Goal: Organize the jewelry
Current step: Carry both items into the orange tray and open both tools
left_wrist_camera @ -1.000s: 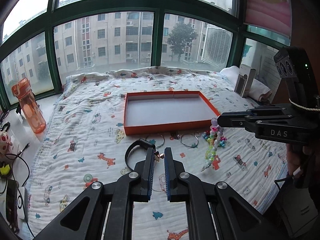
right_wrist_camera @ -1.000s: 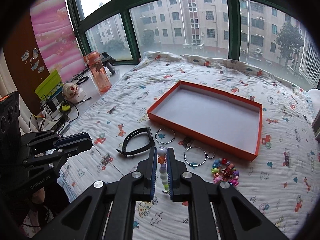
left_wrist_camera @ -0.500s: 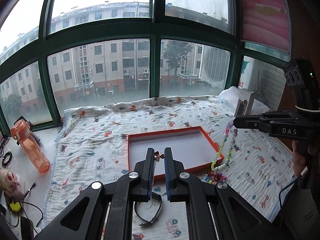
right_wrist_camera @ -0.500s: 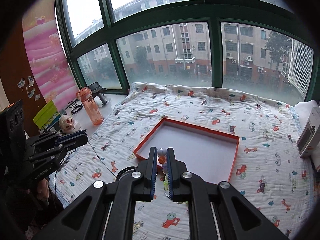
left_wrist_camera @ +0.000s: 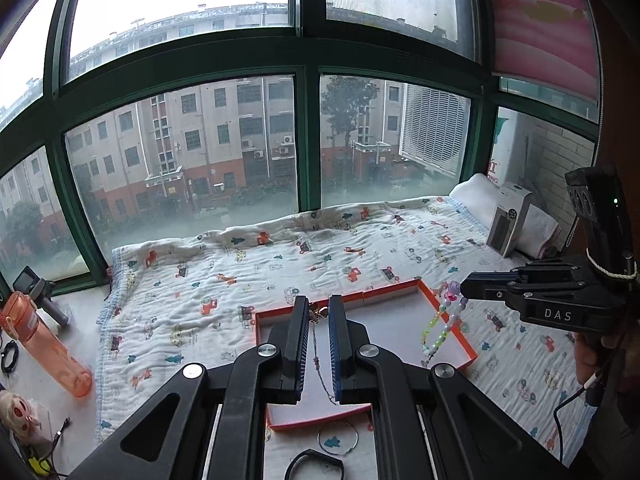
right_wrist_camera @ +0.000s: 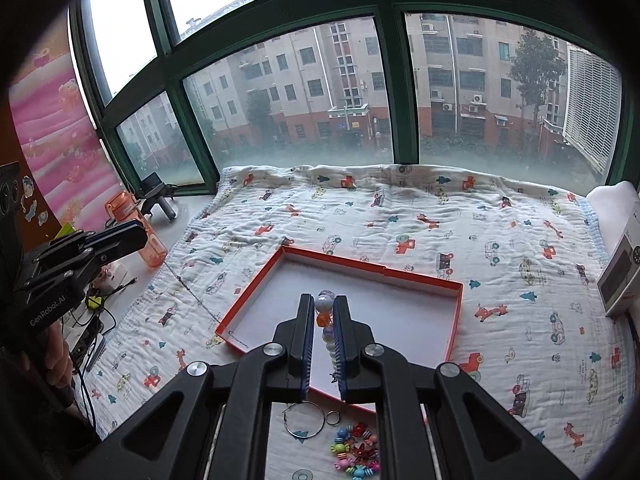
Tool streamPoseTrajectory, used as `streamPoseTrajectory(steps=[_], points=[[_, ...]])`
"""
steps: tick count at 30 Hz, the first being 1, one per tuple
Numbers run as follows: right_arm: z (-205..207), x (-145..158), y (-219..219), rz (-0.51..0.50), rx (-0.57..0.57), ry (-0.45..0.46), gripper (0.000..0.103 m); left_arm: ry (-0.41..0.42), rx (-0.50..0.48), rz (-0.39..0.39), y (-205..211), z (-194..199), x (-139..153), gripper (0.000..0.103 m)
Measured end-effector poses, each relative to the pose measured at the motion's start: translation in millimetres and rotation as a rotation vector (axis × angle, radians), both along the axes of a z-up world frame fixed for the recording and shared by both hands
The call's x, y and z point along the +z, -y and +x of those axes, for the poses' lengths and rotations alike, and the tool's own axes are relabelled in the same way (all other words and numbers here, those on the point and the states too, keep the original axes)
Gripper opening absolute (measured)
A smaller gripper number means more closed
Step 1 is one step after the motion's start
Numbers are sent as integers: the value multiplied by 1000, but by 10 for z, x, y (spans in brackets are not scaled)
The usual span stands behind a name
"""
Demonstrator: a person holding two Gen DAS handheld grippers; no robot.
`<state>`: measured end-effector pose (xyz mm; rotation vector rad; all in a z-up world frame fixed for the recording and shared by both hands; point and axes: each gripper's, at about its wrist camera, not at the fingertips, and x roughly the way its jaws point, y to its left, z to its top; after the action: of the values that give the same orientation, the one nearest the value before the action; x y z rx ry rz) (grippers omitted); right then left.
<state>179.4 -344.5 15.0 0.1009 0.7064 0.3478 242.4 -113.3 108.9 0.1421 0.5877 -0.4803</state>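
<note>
An orange-rimmed tray (left_wrist_camera: 448, 320) (right_wrist_camera: 256, 298) lies on the patterned blanket. My left gripper (left_wrist_camera: 319, 310) is shut on a thin chain necklace (left_wrist_camera: 318, 356) that hangs over the tray; the chain also shows in the right wrist view (right_wrist_camera: 192, 292), trailing from the left gripper (right_wrist_camera: 132, 236) to the tray's corner. My right gripper (right_wrist_camera: 324, 304) is shut on a string of pastel beads (right_wrist_camera: 328, 332) held above the tray; in the left wrist view the beads (left_wrist_camera: 440, 332) dangle from it (left_wrist_camera: 466, 288) over the tray's right rim.
In front of the tray lie metal hoops (right_wrist_camera: 304, 420) (left_wrist_camera: 338, 438), a small ring (right_wrist_camera: 332, 418), a pile of coloured beads (right_wrist_camera: 356, 454) and a black band (left_wrist_camera: 314, 466). An orange bottle (left_wrist_camera: 44, 344) stands left, a white box (left_wrist_camera: 508, 220) far right.
Both grippers have risen from the blanket with their pieces and moved forward over the tray. The necklace and bead string now hang free above it.
</note>
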Motion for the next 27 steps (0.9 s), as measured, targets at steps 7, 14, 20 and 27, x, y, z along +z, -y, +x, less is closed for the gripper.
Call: streamPoseTrajectory(steps=[7, 14, 20, 27], points=[[147, -390, 6, 7, -16, -80, 12, -92, 1, 11, 96, 323, -512, 10], [214, -743, 115, 1, -70, -156, 12, -188, 3, 43, 111, 504, -1073, 10], [207, -972, 139, -10, -93, -197, 12, -277, -2, 88, 121, 577, -1573, 10], [225, -1146, 76, -39, -85, -226, 12, -353, -2, 99, 104, 657, -1994, 10]])
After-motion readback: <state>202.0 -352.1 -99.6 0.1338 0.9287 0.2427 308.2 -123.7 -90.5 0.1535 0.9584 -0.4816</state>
